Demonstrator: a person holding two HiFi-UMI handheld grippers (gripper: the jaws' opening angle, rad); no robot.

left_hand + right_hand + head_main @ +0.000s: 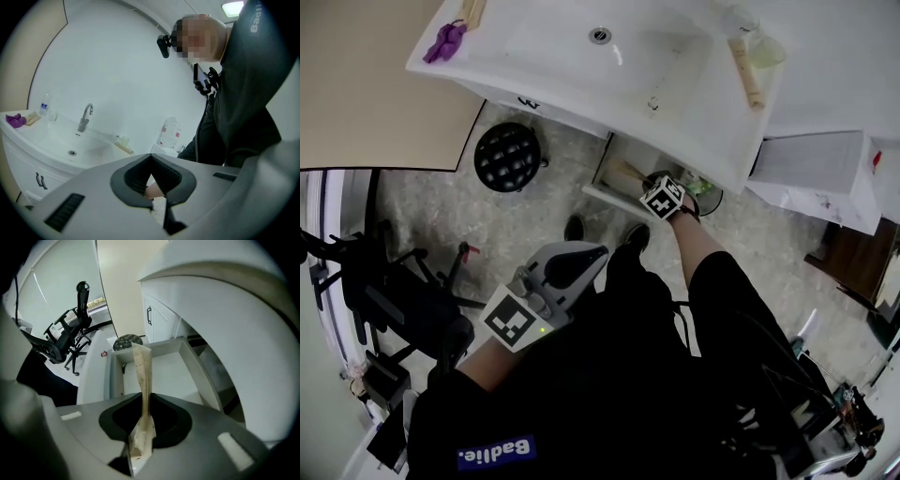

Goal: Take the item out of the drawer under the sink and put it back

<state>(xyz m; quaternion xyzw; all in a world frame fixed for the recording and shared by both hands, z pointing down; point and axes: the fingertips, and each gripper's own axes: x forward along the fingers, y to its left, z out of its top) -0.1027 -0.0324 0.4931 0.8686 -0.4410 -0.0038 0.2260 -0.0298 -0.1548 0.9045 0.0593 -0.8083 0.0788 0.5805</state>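
Room: white sink (581, 70), drawer (161, 369) pulled open beneath it.
Right claw: right gripper (139, 448) pinches a thin paper packet (143, 380), upright over the drawer.
Left claw: left gripper (157, 206) pressed together, empty.

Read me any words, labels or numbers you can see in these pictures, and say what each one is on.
"Badlie." (last letters unsure): on the blue patch of the person's dark top.
Red print on the white pack beside the sink: too blurred to read.
Nothing else is readable.
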